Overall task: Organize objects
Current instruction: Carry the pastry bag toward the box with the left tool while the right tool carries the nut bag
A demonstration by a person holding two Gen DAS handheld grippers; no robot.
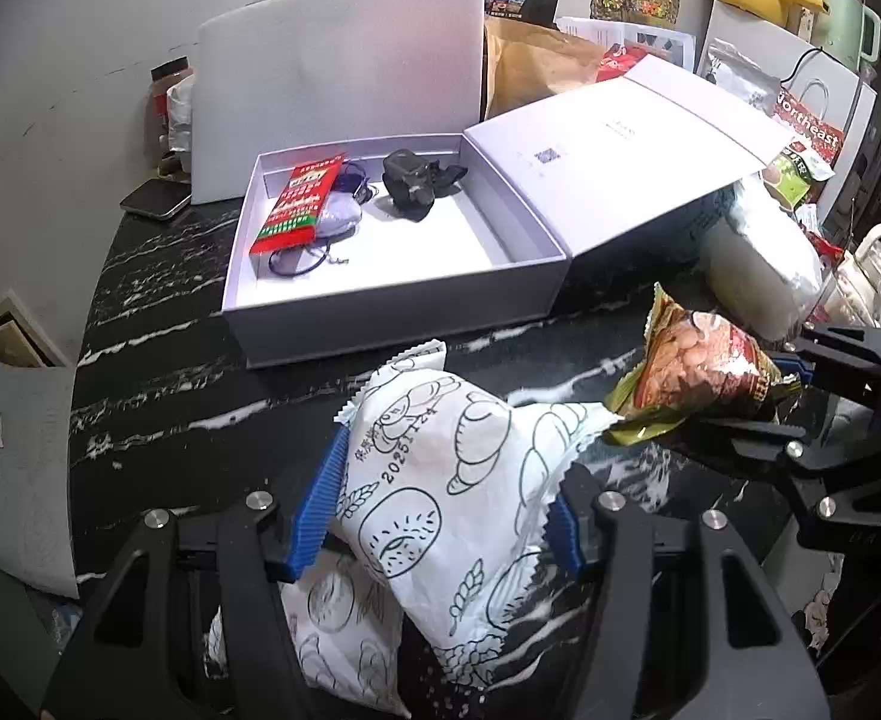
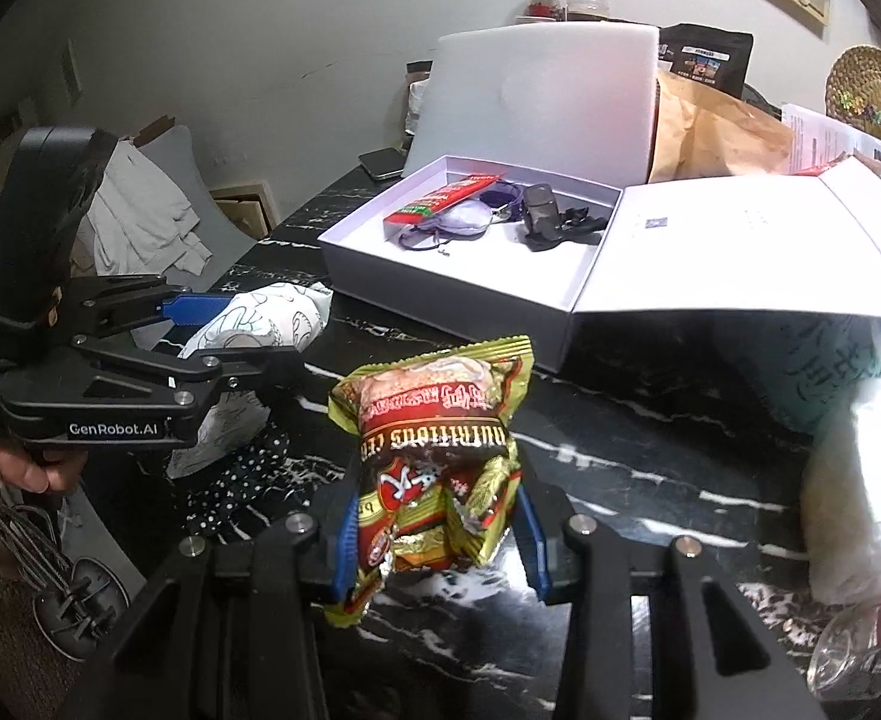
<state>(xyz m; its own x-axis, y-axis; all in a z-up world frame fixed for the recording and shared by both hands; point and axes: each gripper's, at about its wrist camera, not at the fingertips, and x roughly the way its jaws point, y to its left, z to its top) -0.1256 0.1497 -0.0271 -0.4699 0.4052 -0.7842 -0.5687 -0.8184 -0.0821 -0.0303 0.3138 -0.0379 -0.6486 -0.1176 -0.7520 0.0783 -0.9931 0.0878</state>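
Observation:
My left gripper (image 1: 440, 504) is shut on a white bread packet (image 1: 458, 468) with line drawings, held above the black marble table (image 1: 170, 396). My right gripper (image 2: 437, 534) is shut on a red and green snack bag (image 2: 434, 462), also seen to the right in the left wrist view (image 1: 704, 378). An open white box (image 1: 380, 276) stands beyond both. It holds a red packet (image 1: 299, 204), a pale pouch with cord (image 1: 335, 219) and a black object (image 1: 410, 180). The left gripper with its packet shows at the left of the right wrist view (image 2: 200, 330).
The box lid (image 1: 620, 156) lies open to the right. A white foam board (image 1: 338, 78) stands behind the box, with jars, a brown paper bag (image 1: 536, 66) and a phone (image 1: 155, 199) near it. A white sack (image 1: 758, 264) and clutter crowd the right side.

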